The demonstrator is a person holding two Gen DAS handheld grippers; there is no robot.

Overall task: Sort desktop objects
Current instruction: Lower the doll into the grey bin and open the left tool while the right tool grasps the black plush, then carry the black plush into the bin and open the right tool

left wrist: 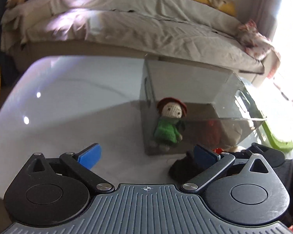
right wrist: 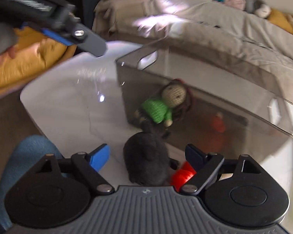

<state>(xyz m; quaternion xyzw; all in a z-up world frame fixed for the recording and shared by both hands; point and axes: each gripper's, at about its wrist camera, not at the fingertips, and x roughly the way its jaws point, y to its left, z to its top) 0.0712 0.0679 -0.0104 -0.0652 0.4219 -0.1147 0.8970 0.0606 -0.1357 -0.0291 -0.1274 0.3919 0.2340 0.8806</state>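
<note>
On the white worktop [left wrist: 68, 97], I am keeping both tongs spread and empty: left tongs [left wrist: 146, 154] clear of the box [left wrist: 185, 81] holding the doll [left wrist: 169, 124], right tongs [right wrist: 148, 156] straddling the black toy [right wrist: 146, 156], likely next to go.

Both wrist fisheyes look steeply down, close over the glossy white table [left wrist: 68, 97], sharing the smoky transparent plastic bin [left wrist: 185, 81] [right wrist: 205, 74] (beige-covered bed [left wrist: 146, 29] behind).

No readable text, label, brand or number shows in either view.
</note>
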